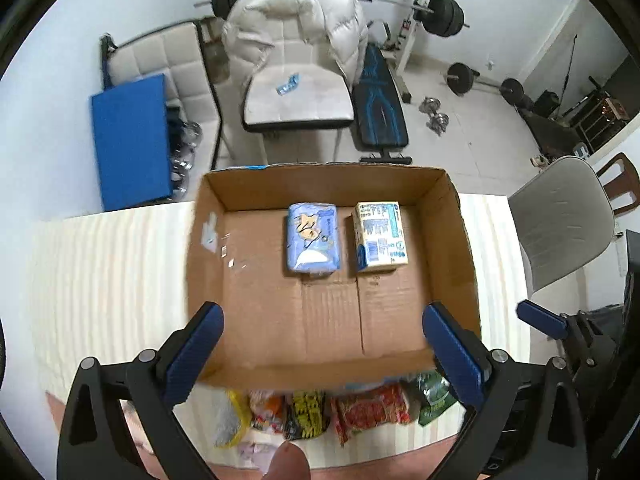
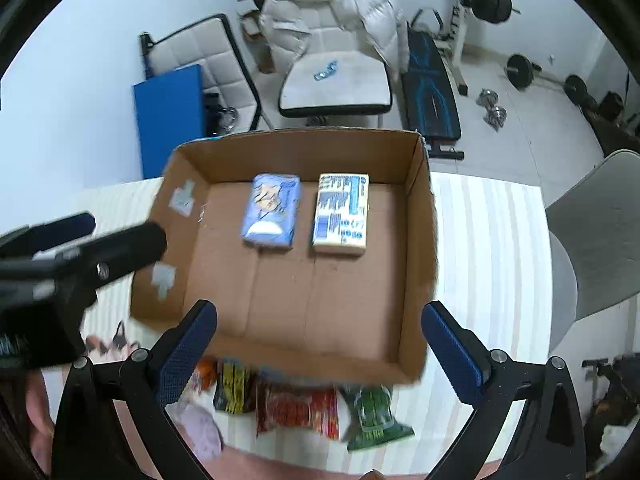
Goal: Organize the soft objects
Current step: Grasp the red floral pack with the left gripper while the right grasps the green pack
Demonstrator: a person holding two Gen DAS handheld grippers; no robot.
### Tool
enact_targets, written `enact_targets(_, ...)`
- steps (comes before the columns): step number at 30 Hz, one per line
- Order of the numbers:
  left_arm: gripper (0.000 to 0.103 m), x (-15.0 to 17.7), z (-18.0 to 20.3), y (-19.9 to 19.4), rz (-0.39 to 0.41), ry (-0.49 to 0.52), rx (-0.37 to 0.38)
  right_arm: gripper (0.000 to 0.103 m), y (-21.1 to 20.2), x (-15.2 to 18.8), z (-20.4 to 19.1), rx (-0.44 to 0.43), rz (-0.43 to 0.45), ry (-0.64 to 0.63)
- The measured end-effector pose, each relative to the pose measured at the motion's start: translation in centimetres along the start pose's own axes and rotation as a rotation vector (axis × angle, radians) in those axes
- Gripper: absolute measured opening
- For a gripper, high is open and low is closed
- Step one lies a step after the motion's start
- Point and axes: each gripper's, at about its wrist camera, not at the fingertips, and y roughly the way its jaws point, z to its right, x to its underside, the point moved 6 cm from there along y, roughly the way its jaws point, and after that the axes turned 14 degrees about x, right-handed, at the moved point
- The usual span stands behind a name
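An open cardboard box (image 1: 208, 264) (image 2: 420, 240) stands on a striped table. Inside at the far side lie a blue soft pack (image 1: 313, 238) (image 2: 272, 210) and a white and blue pack (image 1: 381, 235) (image 2: 341, 214), side by side. In front of the box lie several snack bags: a yellow-black one (image 1: 306, 414) (image 2: 232, 392), a red one (image 1: 372, 406) (image 2: 298, 410) and a green one (image 1: 434, 396) (image 2: 372, 416). My left gripper (image 1: 322, 354) is open and empty above the box's near wall. My right gripper (image 2: 318, 354) is open and empty there too.
The left gripper's body (image 2: 80, 256) shows at the left of the right wrist view. Beyond the table stand a white chair with a puffy jacket (image 1: 298, 76), a blue mat (image 1: 130, 140), a weight bench (image 1: 380, 108) and a grey chair (image 1: 564, 216) at the right.
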Motion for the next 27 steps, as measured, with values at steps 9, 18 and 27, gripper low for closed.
enact_targets(9, 0.102, 15.0, -7.7, 1.4, -0.13, -0.25, -0.175, 0.103, 2.8, 11.0, 2.9, 0.055, -0.153, -0.104)
enact_targets(18, 0.082, 25.4, -10.0, 7.6, -0.329, -0.508, -0.064, 0.089, 13.0, 16.0, 4.1, 0.085, -0.318, -0.107)
enact_targets(27, 0.082, 22.4, -1.3, 13.3, -0.348, -0.668, 0.218, 0.045, 15.7, 19.5, 4.7, 0.049, -0.4, -0.07)
